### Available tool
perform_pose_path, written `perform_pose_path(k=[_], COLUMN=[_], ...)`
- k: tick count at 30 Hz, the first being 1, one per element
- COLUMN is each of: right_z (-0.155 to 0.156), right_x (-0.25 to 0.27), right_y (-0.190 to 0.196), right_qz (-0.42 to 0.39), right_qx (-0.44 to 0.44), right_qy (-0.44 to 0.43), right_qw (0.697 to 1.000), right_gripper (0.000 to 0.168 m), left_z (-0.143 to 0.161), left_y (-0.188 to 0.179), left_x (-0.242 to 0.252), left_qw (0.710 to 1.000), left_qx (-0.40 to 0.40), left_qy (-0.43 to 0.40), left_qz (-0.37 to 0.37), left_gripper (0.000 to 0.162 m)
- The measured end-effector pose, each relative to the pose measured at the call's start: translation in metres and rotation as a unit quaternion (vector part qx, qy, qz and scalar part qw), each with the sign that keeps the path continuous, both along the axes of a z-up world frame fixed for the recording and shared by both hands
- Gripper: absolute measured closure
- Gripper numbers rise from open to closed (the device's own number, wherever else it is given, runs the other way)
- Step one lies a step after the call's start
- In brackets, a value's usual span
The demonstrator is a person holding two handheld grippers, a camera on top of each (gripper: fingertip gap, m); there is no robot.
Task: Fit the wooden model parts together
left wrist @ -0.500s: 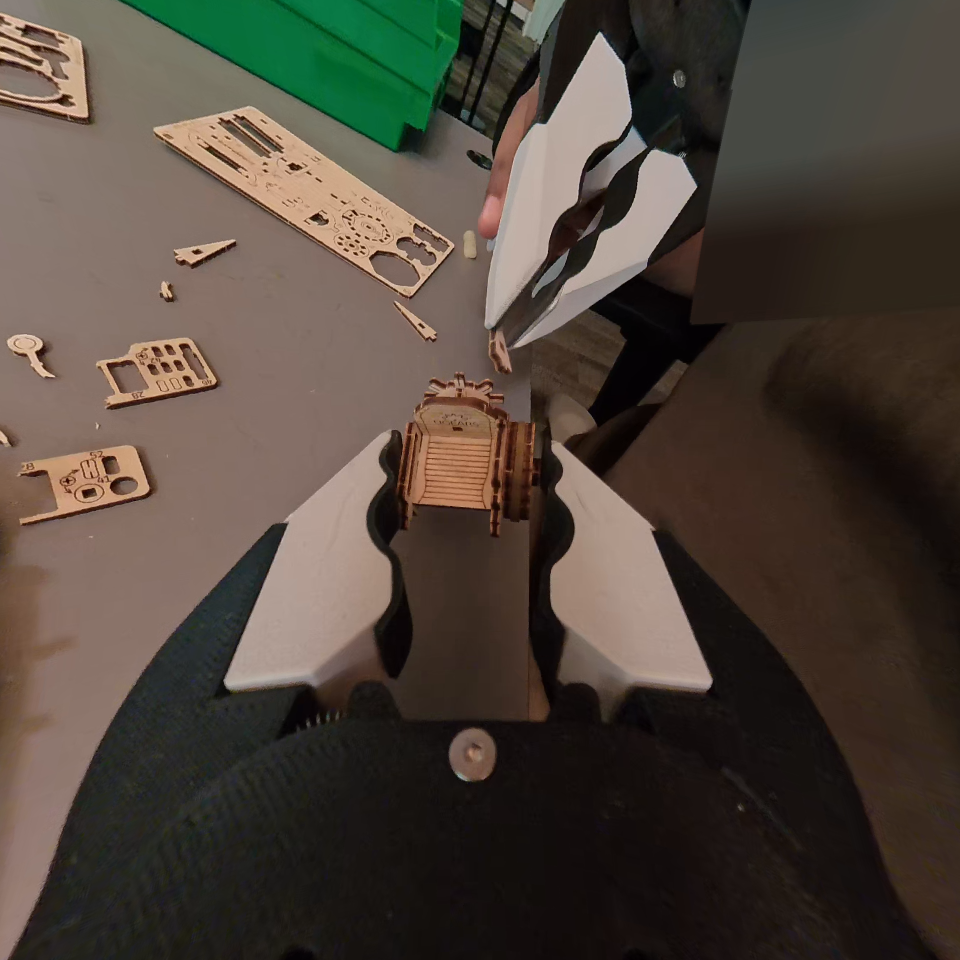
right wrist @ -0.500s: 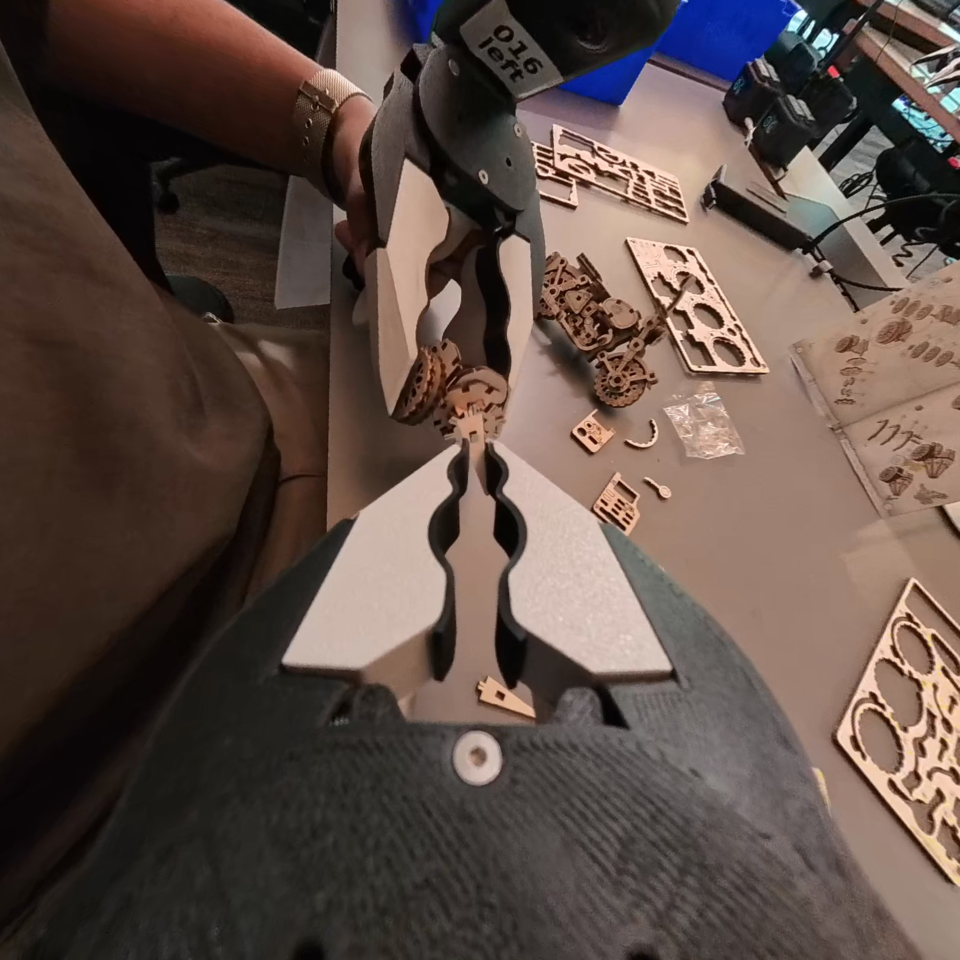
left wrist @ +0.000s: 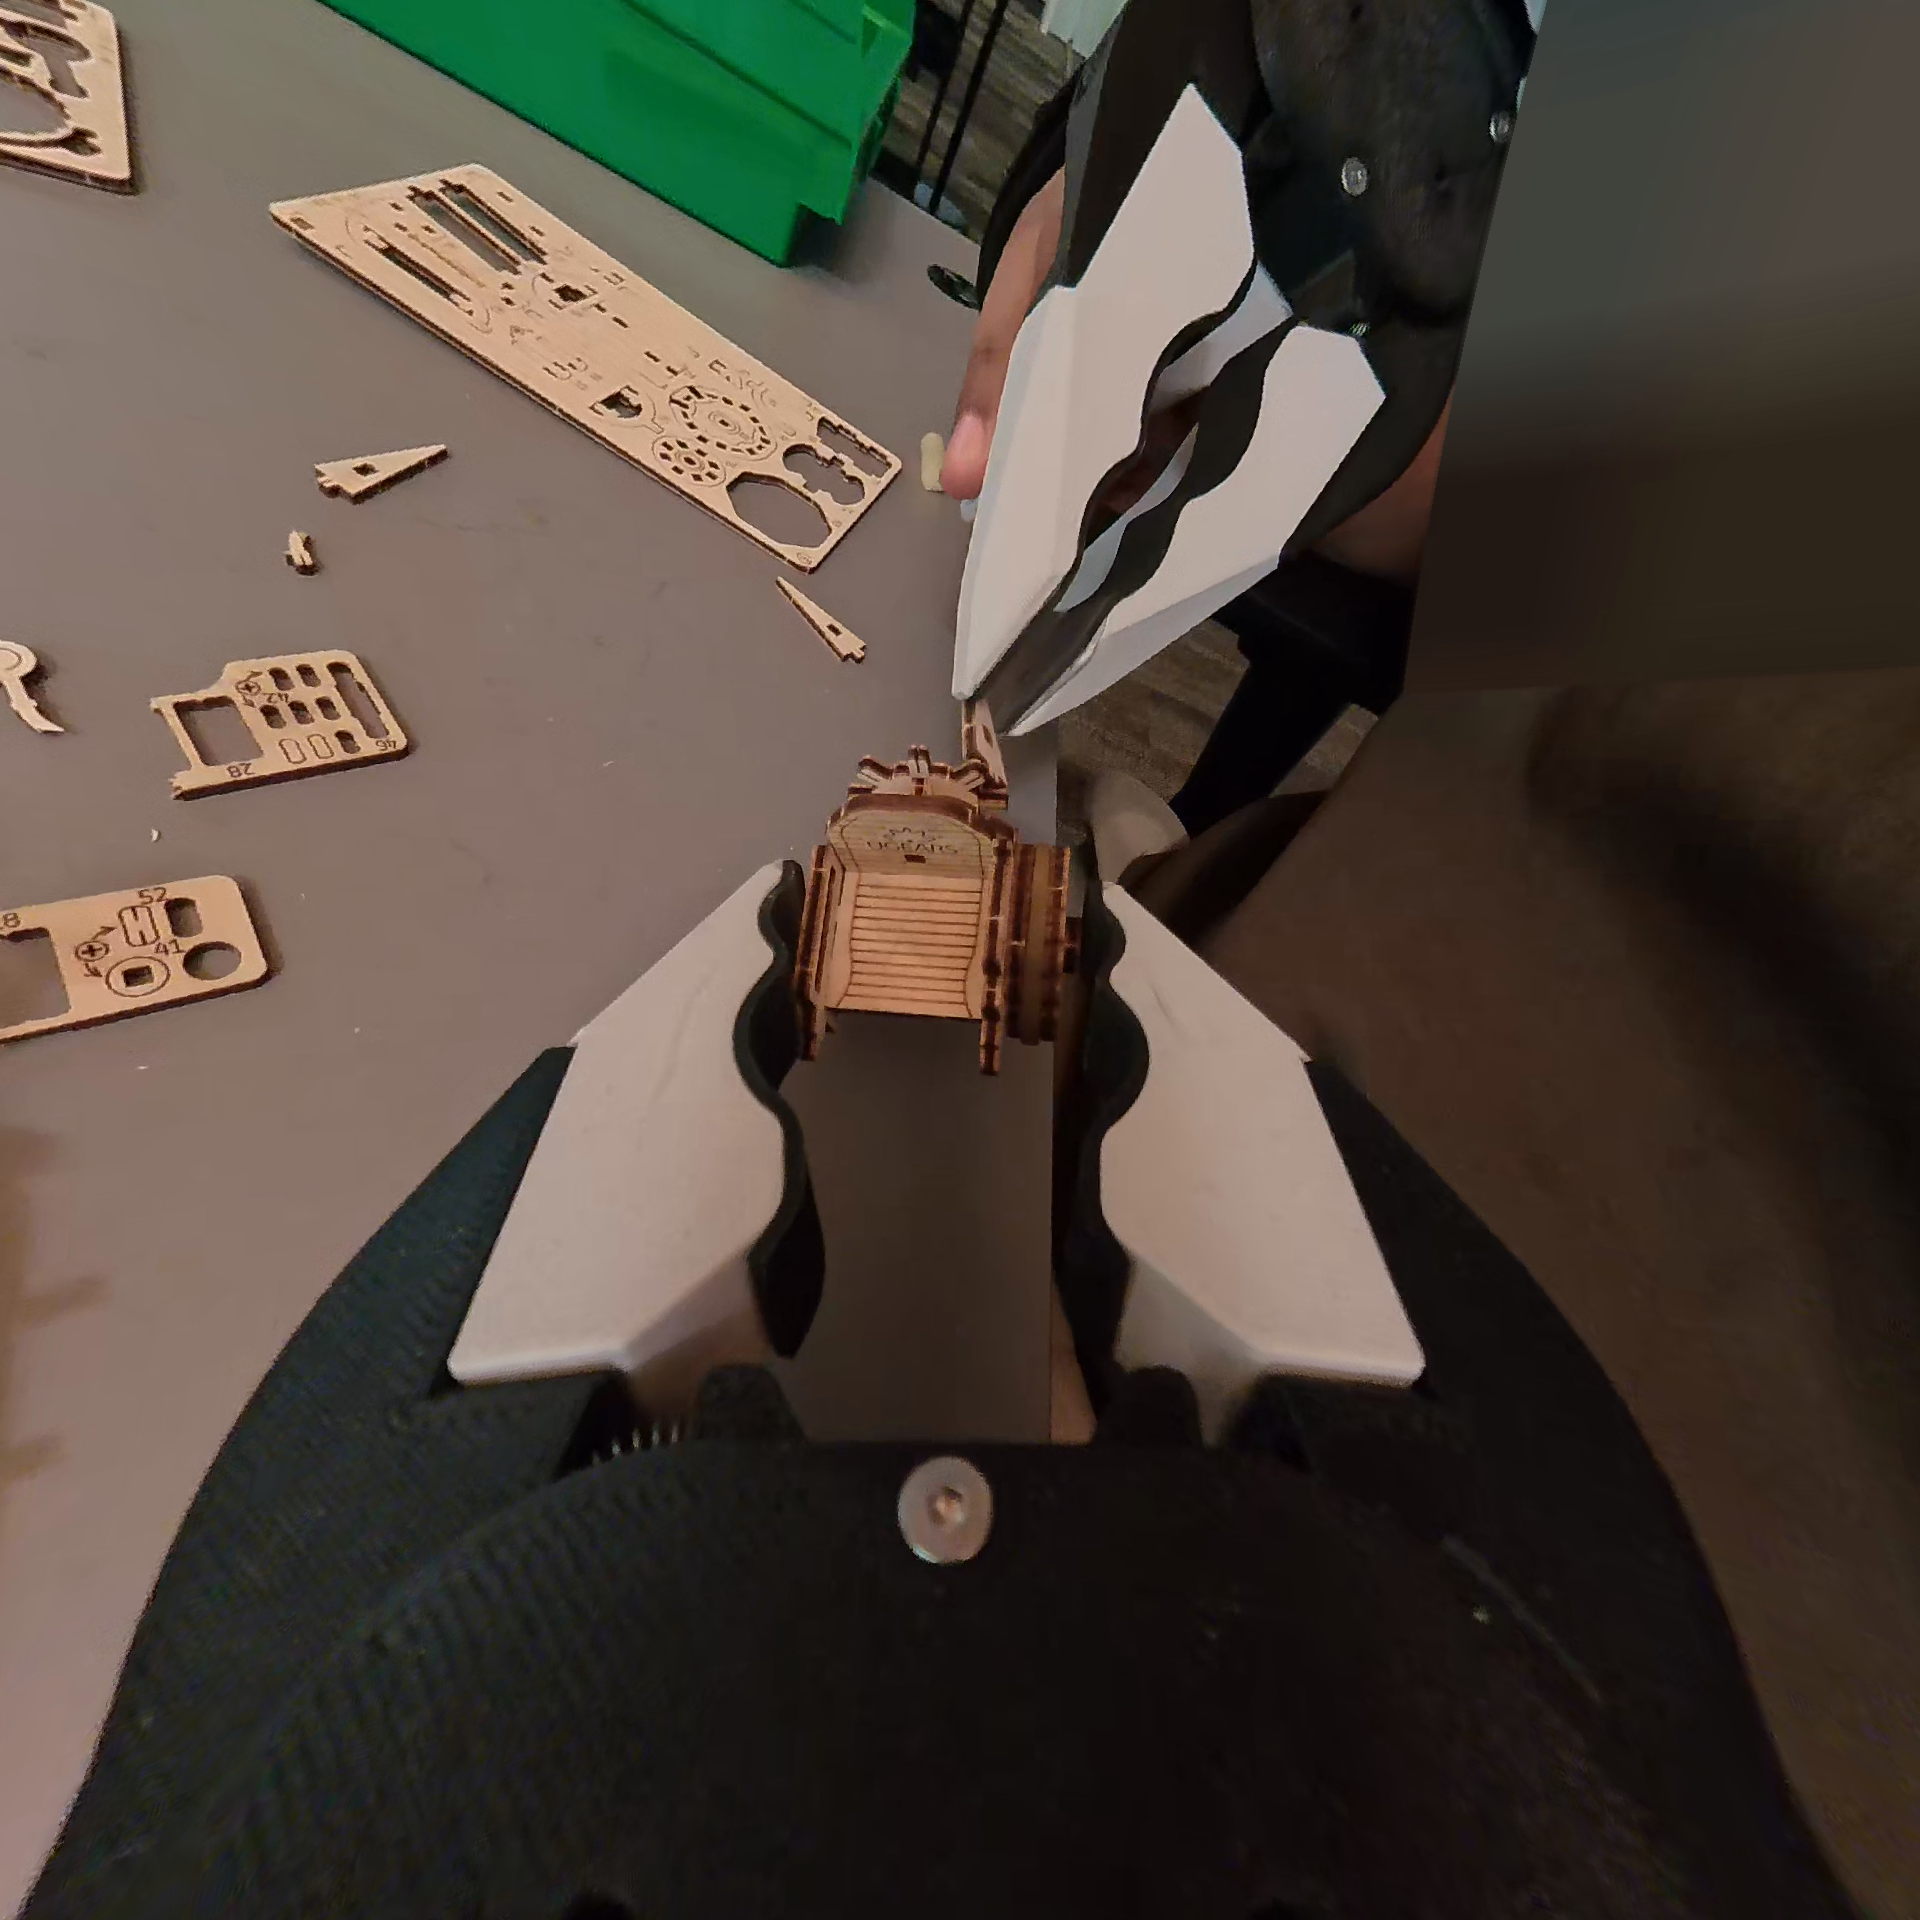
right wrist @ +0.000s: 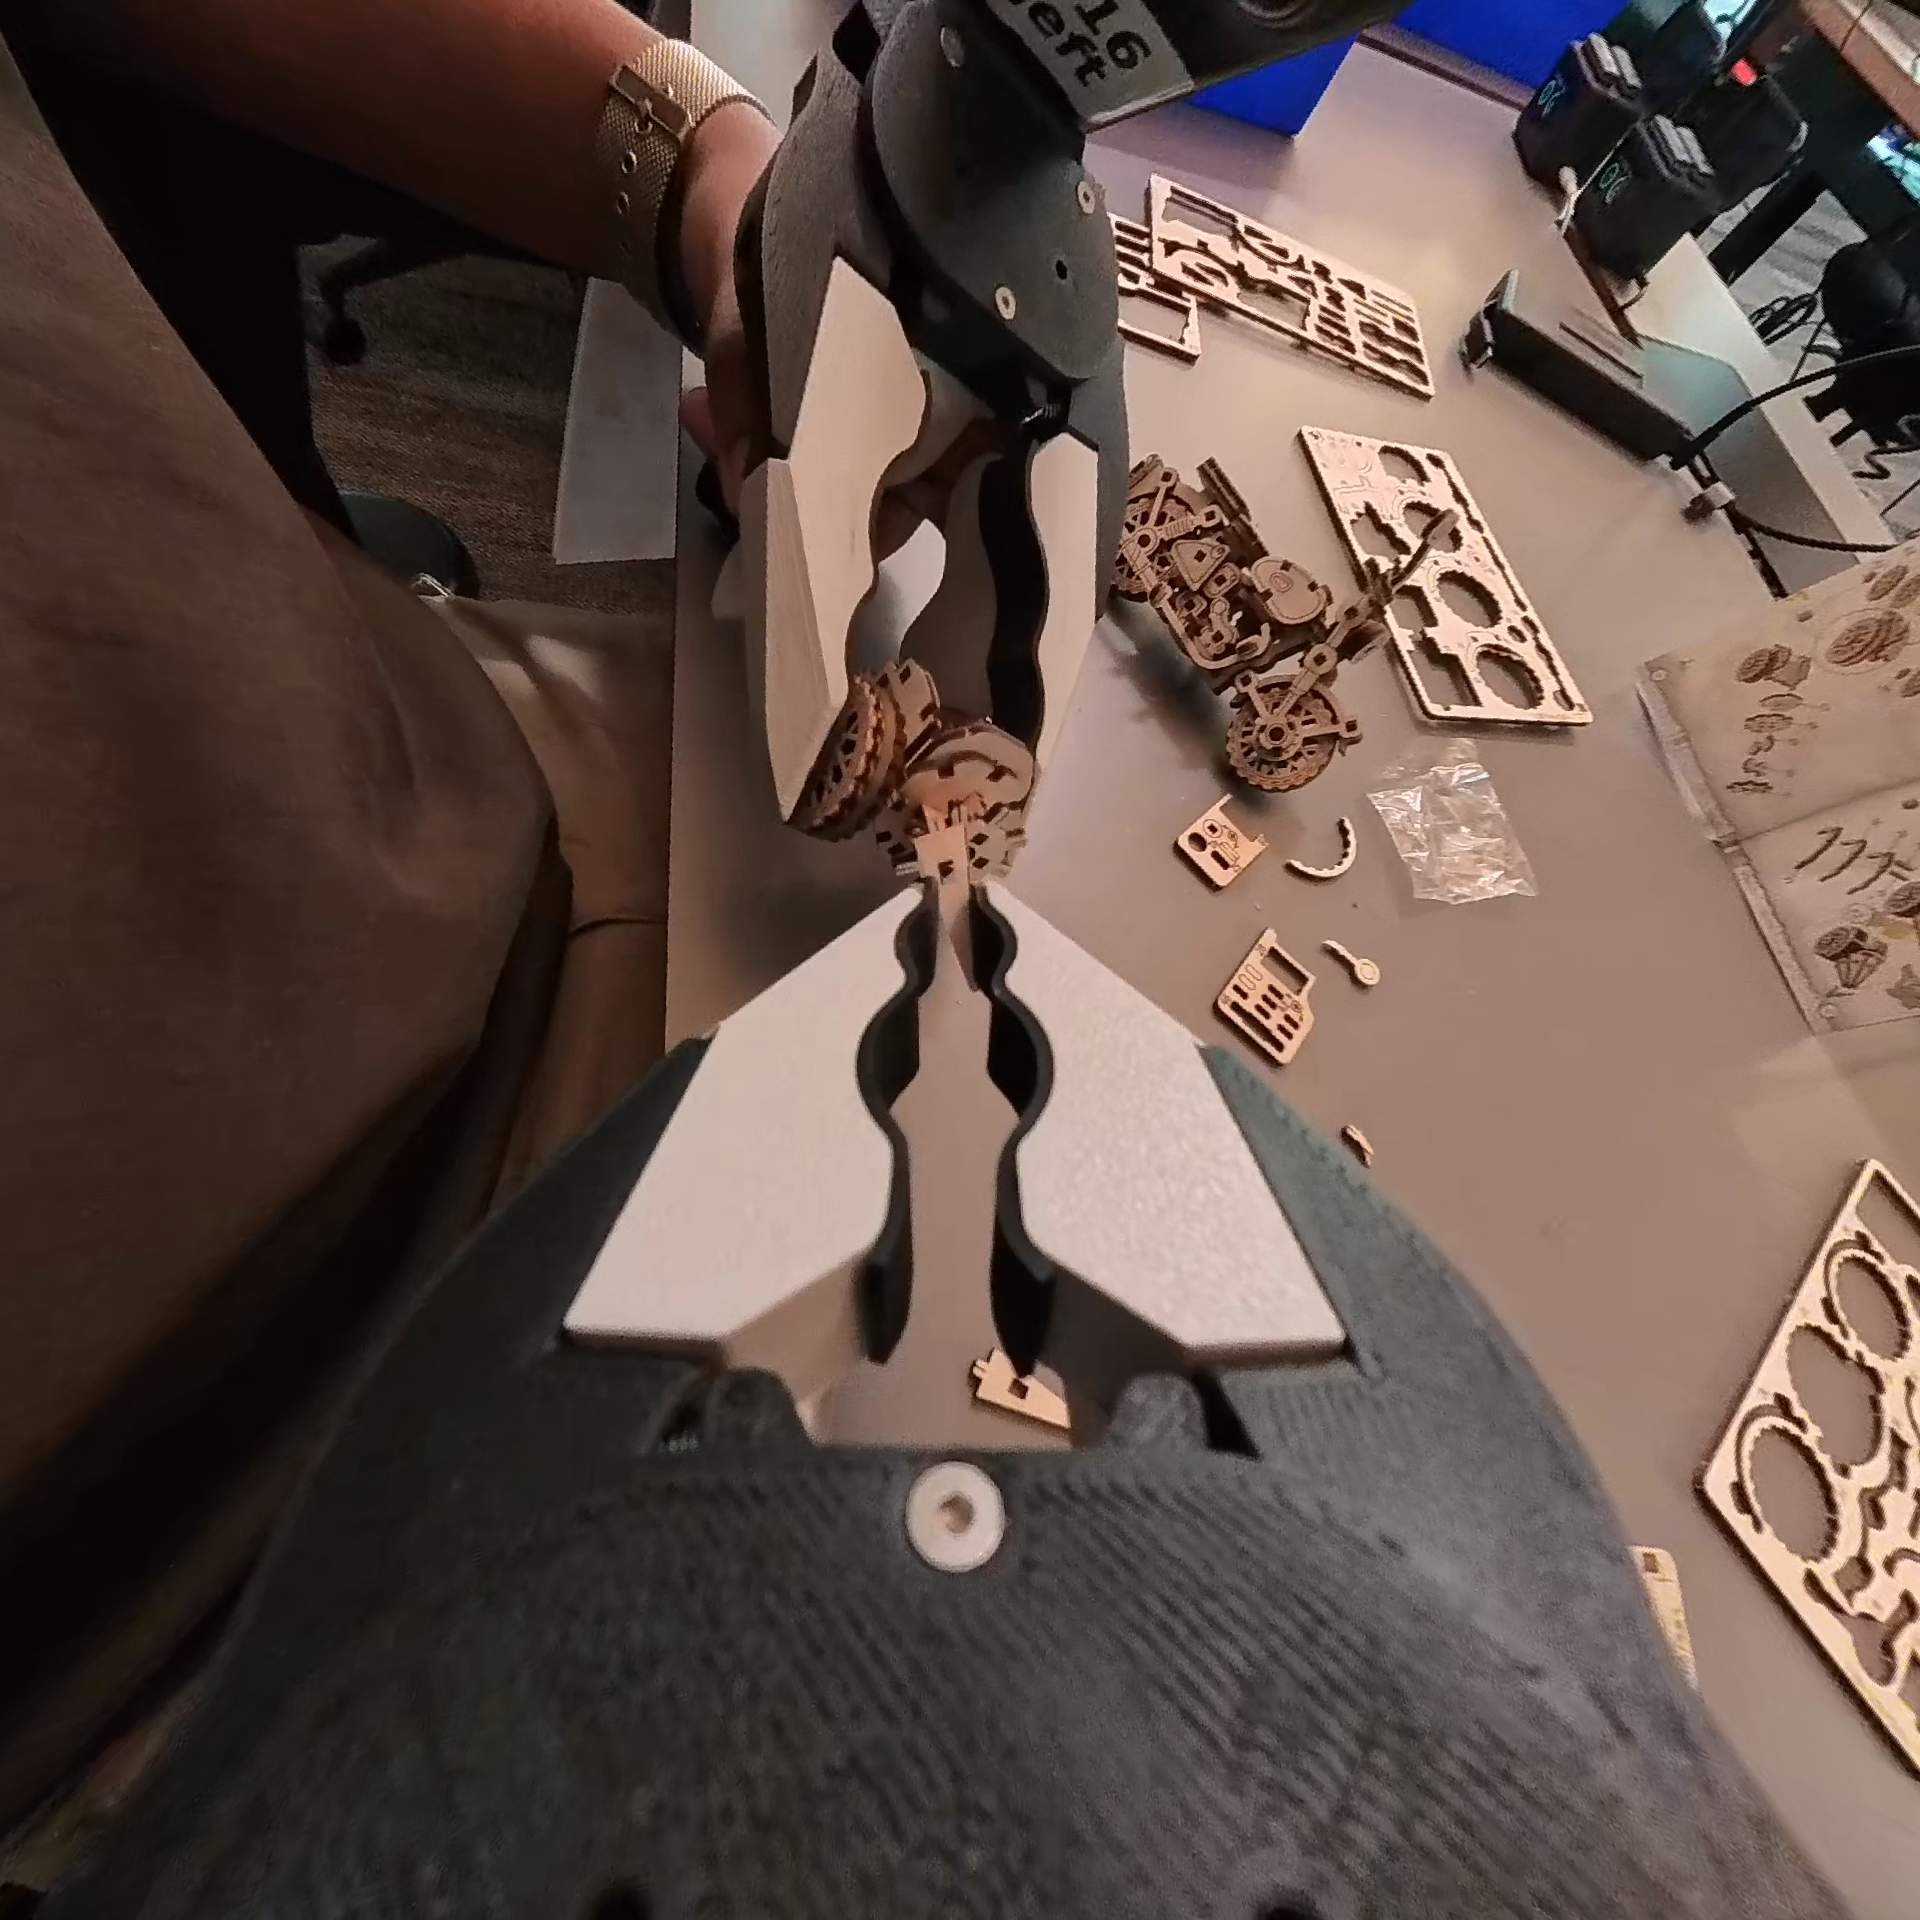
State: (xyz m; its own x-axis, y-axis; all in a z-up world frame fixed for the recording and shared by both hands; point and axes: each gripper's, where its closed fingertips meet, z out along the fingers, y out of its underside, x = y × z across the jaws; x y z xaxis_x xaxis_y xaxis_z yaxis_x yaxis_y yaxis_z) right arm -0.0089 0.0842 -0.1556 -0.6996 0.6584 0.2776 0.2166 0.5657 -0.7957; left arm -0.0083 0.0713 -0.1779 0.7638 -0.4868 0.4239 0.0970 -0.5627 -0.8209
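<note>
My left gripper [left wrist: 935, 914] is shut on a small wooden model assembly [left wrist: 914, 935] with a slatted panel and wheels, held above the table's near edge. My right gripper [right wrist: 951, 899] is shut on a thin flat wooden part [right wrist: 948, 868]. The part's tip touches the far top edge of the assembly [right wrist: 914, 758]. In the left wrist view the right gripper [left wrist: 987, 712] comes down from the upper right with the part [left wrist: 982, 748] at its tips. In the right wrist view the left gripper [right wrist: 914, 774] reaches down from above.
A built wooden motorcycle [right wrist: 1236, 623] stands on the grey table [right wrist: 1507, 1091], with cut-out part sheets [right wrist: 1455, 582], a clear plastic bag [right wrist: 1449, 831] and loose pieces [right wrist: 1262, 997]. A wedge piece [right wrist: 1023, 1392] lies under my right gripper. A green bin [left wrist: 675, 94] stands at the far side.
My right gripper has moved its part down and closer, onto the far top edge of the assembly. The left gripper has stayed nearly still.
</note>
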Motion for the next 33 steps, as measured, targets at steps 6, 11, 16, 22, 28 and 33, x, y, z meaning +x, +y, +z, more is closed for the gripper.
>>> perform_pose_path(k=[6,11,16,22,28,33], right_z=[-0.0011,-0.0041,-0.0043,-0.0061,-0.0046,-0.0059], right_x=[-0.0002,-0.0006,0.0002,0.0,0.0019,0.0031], right_y=[0.0026,0.0055,0.0032,0.0042,0.0036,0.0023], right_qz=[-0.004,-0.008,-0.005,-0.005,0.001,0.006], right_qx=[0.002,0.004,0.006,0.005,0.0,0.007], right_qy=[-0.003,-0.011,-0.011,-0.015,-0.015,-0.015], right_qw=[1.0,1.0,1.0,1.0,1.0,1.0], right_gripper=[0.163,0.163,0.163,0.163,0.164,0.164], left_z=[0.0,0.0014,0.0015,0.0014,0.002,0.0014], left_y=[0.0003,0.0,-0.0001,0.0,-0.0001,0.0007], left_x=[0.0001,0.0001,0.0002,0.0005,-0.0007,-0.0001], left_qw=[1.0,1.0,1.0,1.0,1.0,1.0], left_qx=[-0.001,0.002,0.003,0.002,0.0,-0.007], left_qy=[-0.001,-0.005,-0.005,-0.005,-0.012,-0.019], left_qz=[0.0,-0.001,-0.002,-0.002,0.0,0.001], left_gripper=[0.111,0.111,0.111,0.11,0.11,0.11])
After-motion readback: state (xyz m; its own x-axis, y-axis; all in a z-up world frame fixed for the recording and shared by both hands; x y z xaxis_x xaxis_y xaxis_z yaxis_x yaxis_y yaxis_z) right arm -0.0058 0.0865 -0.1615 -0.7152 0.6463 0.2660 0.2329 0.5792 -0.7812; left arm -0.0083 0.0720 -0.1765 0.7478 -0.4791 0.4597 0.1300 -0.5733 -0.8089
